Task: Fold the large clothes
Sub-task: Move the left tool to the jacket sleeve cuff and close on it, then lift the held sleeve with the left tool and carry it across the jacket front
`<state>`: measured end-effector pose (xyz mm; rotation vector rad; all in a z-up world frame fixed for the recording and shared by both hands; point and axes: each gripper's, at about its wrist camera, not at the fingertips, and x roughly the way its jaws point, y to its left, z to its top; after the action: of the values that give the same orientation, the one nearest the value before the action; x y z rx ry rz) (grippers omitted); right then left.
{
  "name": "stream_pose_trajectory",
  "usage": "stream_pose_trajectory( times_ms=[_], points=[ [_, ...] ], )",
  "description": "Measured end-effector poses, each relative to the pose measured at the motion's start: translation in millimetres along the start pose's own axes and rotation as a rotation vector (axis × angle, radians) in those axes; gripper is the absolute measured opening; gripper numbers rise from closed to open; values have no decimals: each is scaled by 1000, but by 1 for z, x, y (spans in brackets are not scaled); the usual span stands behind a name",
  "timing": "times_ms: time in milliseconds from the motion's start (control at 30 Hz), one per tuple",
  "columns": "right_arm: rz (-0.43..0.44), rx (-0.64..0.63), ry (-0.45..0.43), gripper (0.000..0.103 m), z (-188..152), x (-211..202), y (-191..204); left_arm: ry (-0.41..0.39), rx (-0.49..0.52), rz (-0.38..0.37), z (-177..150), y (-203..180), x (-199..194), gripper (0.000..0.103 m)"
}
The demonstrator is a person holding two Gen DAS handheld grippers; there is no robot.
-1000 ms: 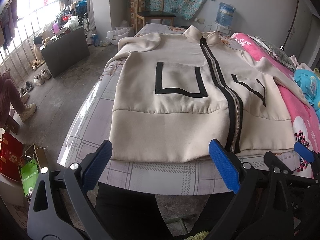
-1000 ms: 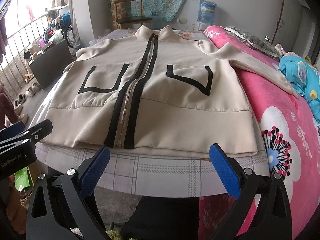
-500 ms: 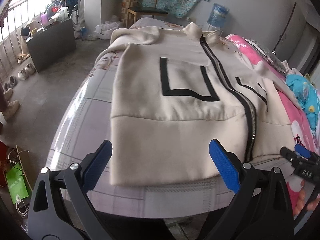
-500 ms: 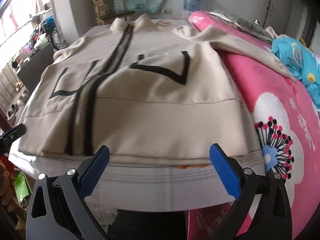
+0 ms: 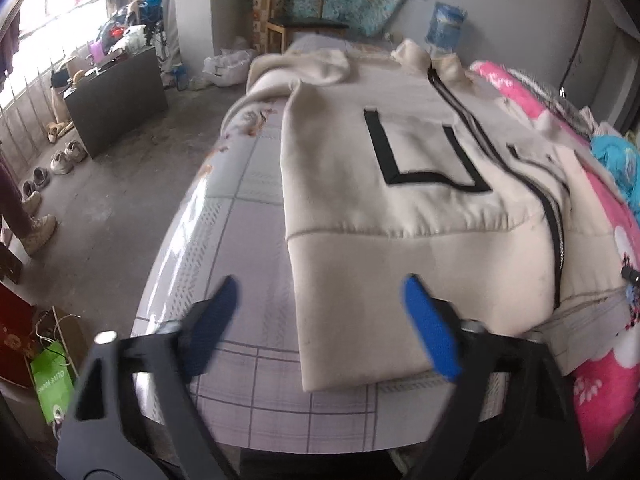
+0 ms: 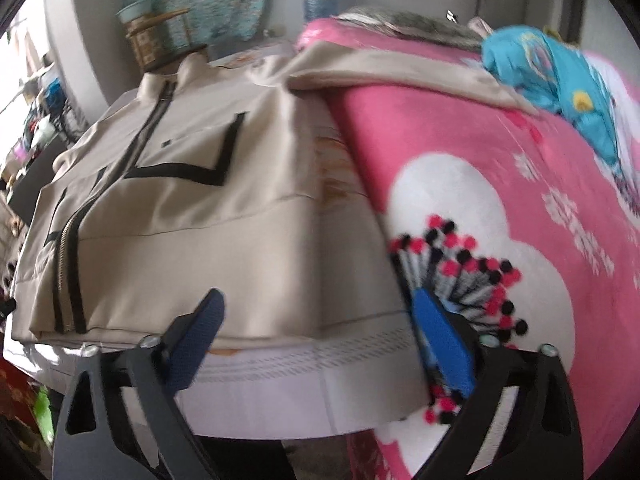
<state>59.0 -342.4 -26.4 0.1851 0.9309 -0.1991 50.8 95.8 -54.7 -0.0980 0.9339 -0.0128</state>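
Cream zip jacket lies flat, front up, on bed, hem toward you, ready for folding. Your left gripper hangs over hem's left corner, jaws closing, nothing pinched yet, cloth just ahead between pads. Your right gripper frames hem's right corner beside pink floral blanket, jaws closing too, empty. You likely want both corners pinched together.

Left tongs, right tongs: black triangular frames, blue ribbed pads (silver screws)

Pink floral blanket w/ blue garment on top; chair, water jug, shoes by wall.
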Motion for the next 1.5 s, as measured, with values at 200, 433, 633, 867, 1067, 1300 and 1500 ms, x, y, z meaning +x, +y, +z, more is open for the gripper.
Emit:
stream_pose_trajectory(
  times_ms=[200,433,633,867,1067,1300,1500],
  points=[
    [10,-14,-8,69,-1,4,-6,17,-14,19,-3,7,6,49],
    [28,-55,-24,58,3,15,7,18,-46,15,1,10,8,40],
    [5,-124,-24,34,3,15,22,0,-47,12,4,5,13,27],
    [13,-112,-6,7,4,15,22,-36,44,79,6,-12,12,6],
    [32,-112,-83,5,15,-23,22,-134,160,108,11,-22,-28,4],
    [52,-112,-87,5,5,-54,11,-125,170,50,1,-13,-71,4],
    [62,-102,-24,5,-33,-74,1,-38,135,49,-34,-2,-89,4]
  ],
)
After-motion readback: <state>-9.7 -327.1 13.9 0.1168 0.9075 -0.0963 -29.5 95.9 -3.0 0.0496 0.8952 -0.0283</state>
